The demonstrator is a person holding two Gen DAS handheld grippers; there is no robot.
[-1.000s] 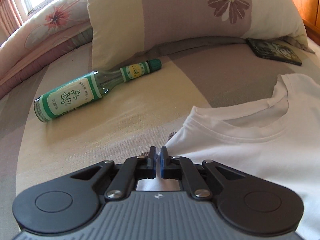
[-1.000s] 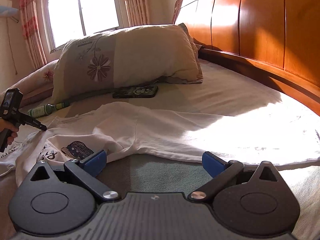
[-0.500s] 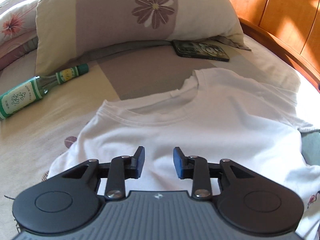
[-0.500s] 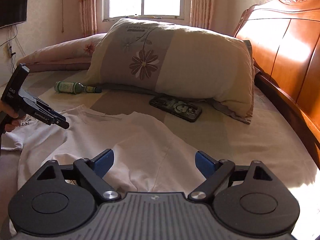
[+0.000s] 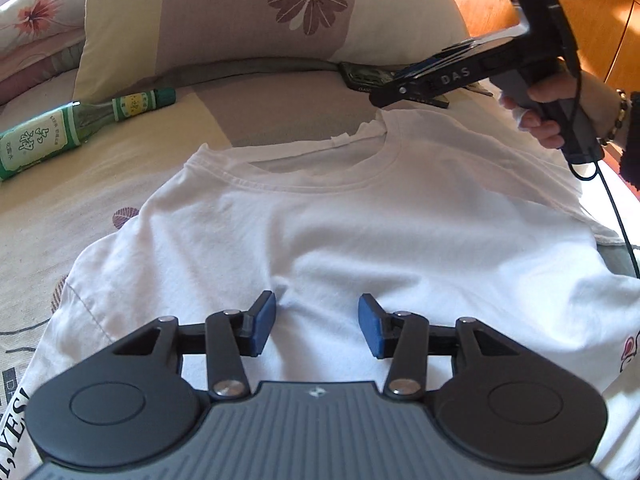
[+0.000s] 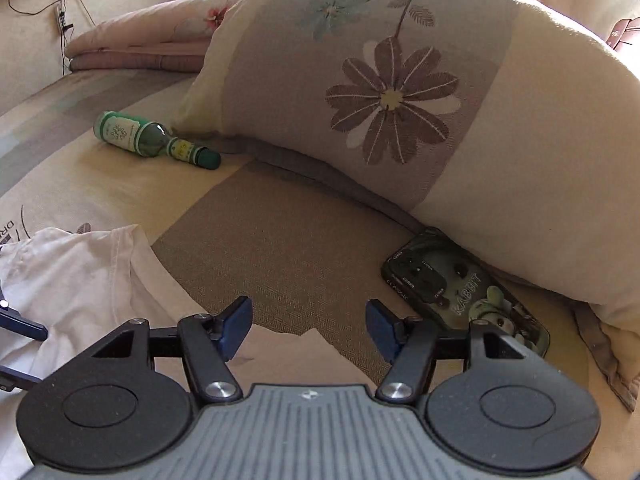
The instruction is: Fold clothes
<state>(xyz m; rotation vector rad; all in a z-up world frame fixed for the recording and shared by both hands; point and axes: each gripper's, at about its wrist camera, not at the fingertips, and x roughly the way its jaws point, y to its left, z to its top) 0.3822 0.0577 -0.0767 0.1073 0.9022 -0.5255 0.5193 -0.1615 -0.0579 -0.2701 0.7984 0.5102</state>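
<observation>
Two grippers, left point(image 5: 316, 330) opening and right point(image 6: 308, 326) closing, fingers parted and empty over the white T-shirt point(image 5: 360, 232); a one-layer pinch would skew the fold.

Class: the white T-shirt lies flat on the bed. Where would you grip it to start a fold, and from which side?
Probably pinch the white T-shirt at its shoulder seam beside the collar, coming from above: it lies flat, so only edges offer a pinchable fold.

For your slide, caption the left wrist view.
White T-shirt spread on the bed, green bottle beside the pillow.
</observation>
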